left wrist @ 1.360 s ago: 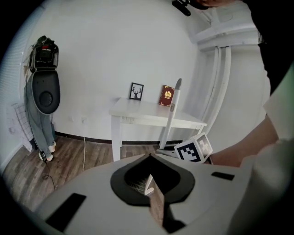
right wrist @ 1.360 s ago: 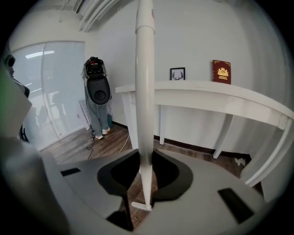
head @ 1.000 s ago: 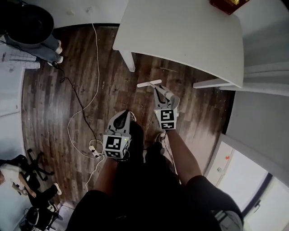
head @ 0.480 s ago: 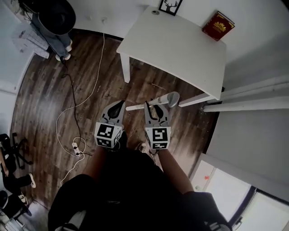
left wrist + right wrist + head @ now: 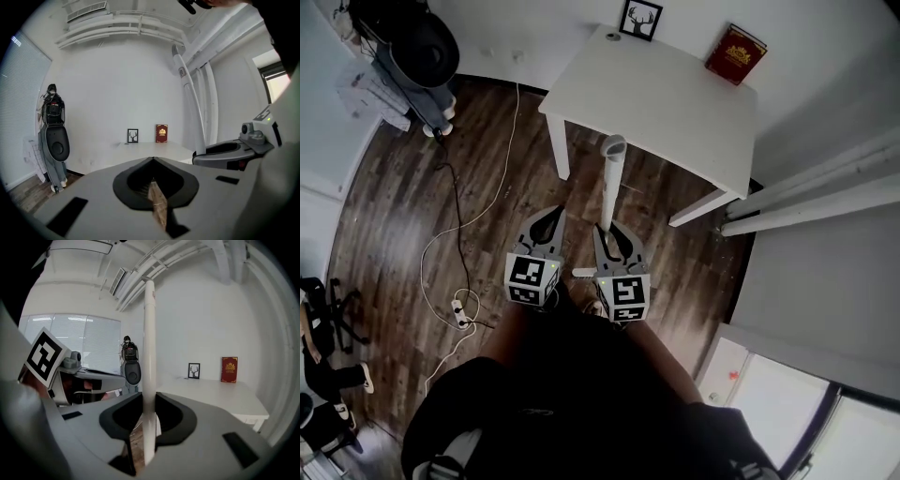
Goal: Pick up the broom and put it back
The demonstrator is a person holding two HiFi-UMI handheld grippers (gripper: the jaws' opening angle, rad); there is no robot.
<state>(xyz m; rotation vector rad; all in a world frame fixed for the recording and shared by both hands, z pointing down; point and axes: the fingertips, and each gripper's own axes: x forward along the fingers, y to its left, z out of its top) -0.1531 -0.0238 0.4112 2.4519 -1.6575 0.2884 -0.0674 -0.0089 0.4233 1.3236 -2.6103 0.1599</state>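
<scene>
Head view: the right gripper (image 5: 609, 232) pinches the broom (image 5: 612, 183) by its white handle. The handle rises from between the fingers, and its capped end stands ahead of the fingertips, in front of the table (image 5: 675, 94). The brush end is not visible. A short white piece just behind the fingers may be the lower handle. The left gripper (image 5: 551, 217) hangs just beside the right one, its fingertips level with the right fingertips and apart from the handle.

Left gripper view: the fingers are pressed together with nothing between them, and only a sliver of floor (image 5: 157, 206) shows through the seam. The handle stands off to the right of the fingertips, in the other gripper. This hand looks idle, kept close probably so it can steady the handle if needed.

Right gripper view: the fingers close on the handle from both sides, and it runs upright through the notch between them. Holding it upright likely keeps the brush end off the floor and the long handle clear of the table while it is carried back.
</scene>
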